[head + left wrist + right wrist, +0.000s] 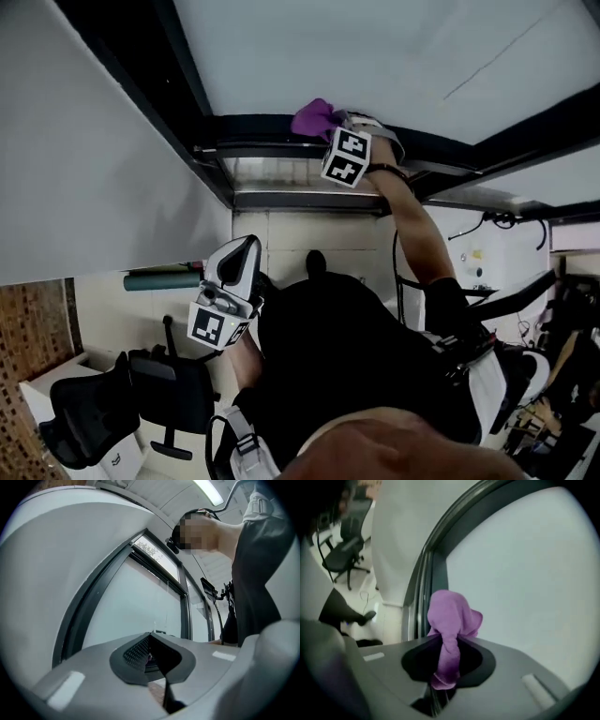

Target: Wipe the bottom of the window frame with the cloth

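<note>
A purple cloth is bunched between the jaws of my right gripper, which is shut on it. The cloth sits against the dark bottom rail of the window frame, right below the pale glass. My left gripper hangs lower, close to the person's body and away from the window. Its jaws are shut with nothing between them. In the left gripper view it points towards the window frame.
A white wall panel stands left of the window. A black office chair and a green roll are on the floor at the left. Cables and a stand are at the right.
</note>
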Available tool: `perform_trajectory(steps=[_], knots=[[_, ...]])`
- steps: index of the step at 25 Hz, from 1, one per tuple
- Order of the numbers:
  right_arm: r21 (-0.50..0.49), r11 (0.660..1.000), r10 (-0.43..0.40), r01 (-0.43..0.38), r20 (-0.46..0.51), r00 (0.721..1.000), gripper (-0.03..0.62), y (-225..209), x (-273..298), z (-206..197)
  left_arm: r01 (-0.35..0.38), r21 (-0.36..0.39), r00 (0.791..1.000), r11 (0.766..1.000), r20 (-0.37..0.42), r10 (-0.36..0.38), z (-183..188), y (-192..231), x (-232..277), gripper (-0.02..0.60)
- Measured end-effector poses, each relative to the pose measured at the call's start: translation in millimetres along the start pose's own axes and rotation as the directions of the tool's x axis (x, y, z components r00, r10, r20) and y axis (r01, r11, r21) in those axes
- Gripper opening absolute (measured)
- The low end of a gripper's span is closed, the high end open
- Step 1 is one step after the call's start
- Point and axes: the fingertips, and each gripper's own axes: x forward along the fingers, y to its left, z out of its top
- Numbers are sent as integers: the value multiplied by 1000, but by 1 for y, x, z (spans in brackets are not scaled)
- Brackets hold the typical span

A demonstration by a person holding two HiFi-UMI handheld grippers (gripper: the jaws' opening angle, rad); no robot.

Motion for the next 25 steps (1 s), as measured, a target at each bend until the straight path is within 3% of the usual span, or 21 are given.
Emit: perform_trajectory(steps=[1, 3, 5, 7, 9, 11, 14, 16, 19, 25], knots=[[75, 997, 19, -27, 109, 994, 64, -2, -18, 27, -13, -5, 1000, 1000, -3, 13, 0, 7, -4, -9], [170, 979, 53, -112, 321, 946, 64, -4, -45, 88, -40, -12, 999, 999, 0, 40, 0, 16, -10, -9], [193, 968, 62, -160, 435, 898, 64, -2, -45, 142, -55, -2, 998, 998, 8, 55, 4, 20, -17, -9], [192, 973, 34, -130, 437, 899, 64, -1, -20, 179, -55, 18, 998, 998, 12, 55, 10, 26, -25, -9], [169, 981, 18, -91, 390, 921, 64, 2, 17, 204, -66, 27, 998, 997, 18, 66, 15, 32, -32, -9], [119, 991, 17, -64, 356, 934, 64, 9, 53, 226, -108, 23, 994, 994, 25, 108, 16, 37, -41, -9], [30, 1000, -9, -3, 360, 933, 58, 20, 73, 249, -186, 24, 982, 982, 31, 185, 18, 43, -59, -9], [-29, 999, -27, 39, 346, 938, 57, 21, 70, 248, -200, 23, 980, 979, 24, 200, 19, 47, -62, -9], [-98, 991, -56, 86, 275, 960, 57, 18, 68, 220, -165, 17, 986, 986, 2, 165, 15, 48, -53, -9], [-195, 973, -111, 124, 74, 991, 57, 7, 64, 116, -72, 13, 997, 997, -25, 72, 7, 35, -22, -8]])
